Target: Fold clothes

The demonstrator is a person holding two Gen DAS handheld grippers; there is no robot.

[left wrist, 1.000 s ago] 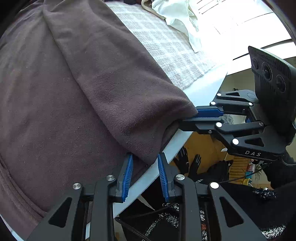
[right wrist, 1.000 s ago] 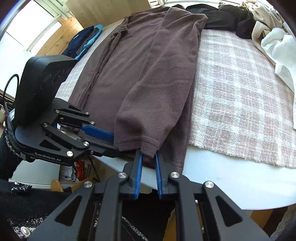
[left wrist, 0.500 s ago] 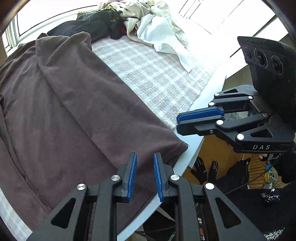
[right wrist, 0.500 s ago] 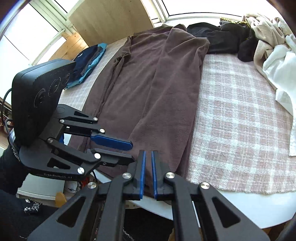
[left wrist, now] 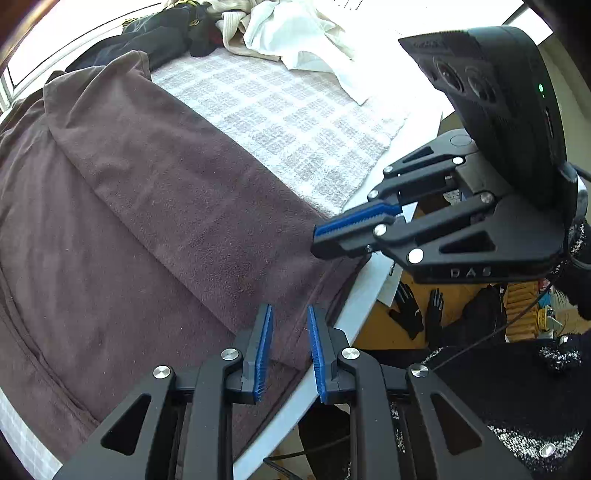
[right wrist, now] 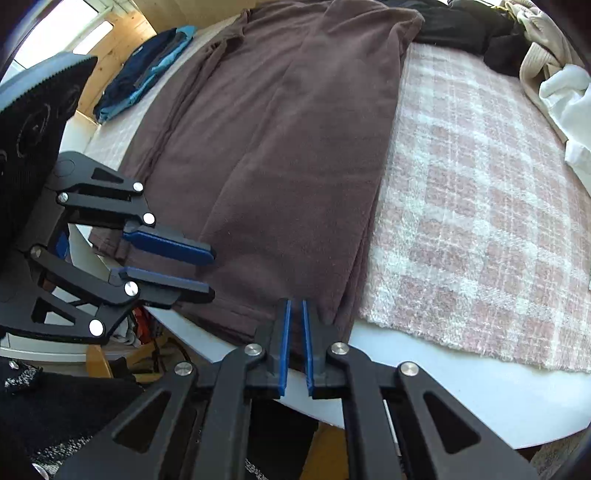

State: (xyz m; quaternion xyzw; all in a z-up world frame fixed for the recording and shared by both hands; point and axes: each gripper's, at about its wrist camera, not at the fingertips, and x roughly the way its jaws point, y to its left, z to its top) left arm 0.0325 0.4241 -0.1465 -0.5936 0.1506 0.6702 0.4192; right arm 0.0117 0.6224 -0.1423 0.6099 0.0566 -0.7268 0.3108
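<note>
Brown fleece garment (left wrist: 147,221), soft and napped, spread long and flat over the left part of the checked cloth (left wrist: 288,125); folded lengthwise, with one rounded fold ridge running its whole length and a stitched hem at the near end, just past the checked cloth's near edge and hanging slightly over the smooth white table rim (left wrist: 354,295). Checked cloth itself coarse and woolly, pink-and-white plaid, fringed along its near edge. Left gripper (left wrist: 290,310) released: ribbed blue pads parallel with a clear gap, nothing pinched between them, poised over the hem off the checked cloth's near left corner. Right gripper (right wrist: 295,302) clenched, pads drawn nearly together with only a thin slit, tips at the garment's near edge right beside the checked cloth's near edge; whether any fleece is caught between them, impossible to tell. Both built of matte black angular linkages with shiny round rivets. At the checked cloth's far end, a rumpled heap: limp white fabric (left wrist: 306,33), a ribbed cream knit, black clothing (left wrist: 155,33). Beyond the garment, away from the checked cloth, a flat blue folded stack (right wrist: 147,74).
</note>
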